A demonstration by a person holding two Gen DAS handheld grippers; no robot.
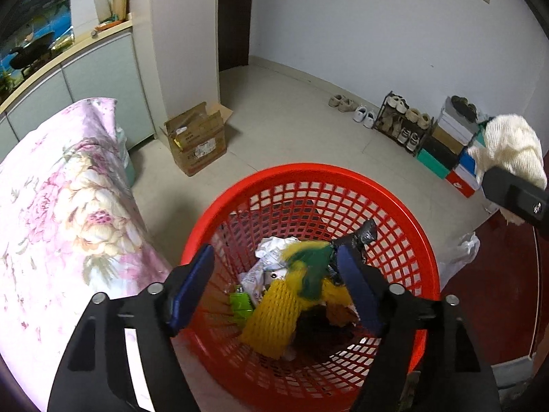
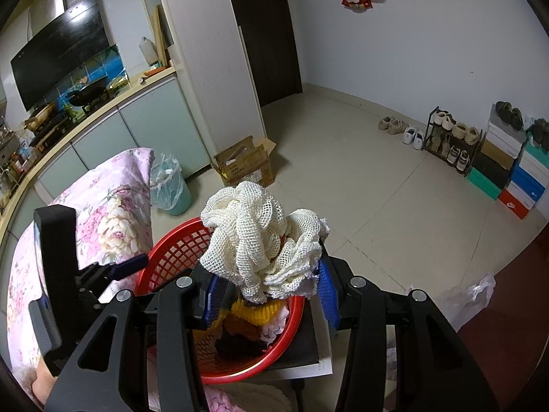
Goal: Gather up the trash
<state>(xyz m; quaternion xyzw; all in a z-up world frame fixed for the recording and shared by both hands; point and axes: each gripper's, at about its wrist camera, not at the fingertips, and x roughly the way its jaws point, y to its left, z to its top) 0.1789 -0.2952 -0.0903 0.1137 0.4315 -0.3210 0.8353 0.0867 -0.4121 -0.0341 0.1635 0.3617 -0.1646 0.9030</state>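
Observation:
A red mesh basket (image 1: 308,171) holds trash: a yellow foam net (image 1: 271,312), crumpled white paper (image 1: 274,243), a green packet (image 1: 242,304) and a black wrapper (image 1: 363,237). My left gripper (image 1: 274,254) hangs open over the basket. A blurred green-and-yellow wrapper (image 1: 305,261) lies loose between its blue pads, close to the right one. My right gripper (image 2: 271,274) is shut on a bunched white foam net (image 2: 260,240), just above the basket's rim (image 2: 164,240). In the left wrist view, that net (image 1: 507,147) shows at the far right.
Pink floral bedding (image 1: 68,206) lies left of the basket. On the tiled floor stand an open cardboard box (image 1: 199,140), a teal lined bin (image 2: 170,185), a shoe rack (image 1: 401,123) and stacked shoe boxes (image 1: 449,151). A clear plastic bag (image 2: 463,295) lies at the right.

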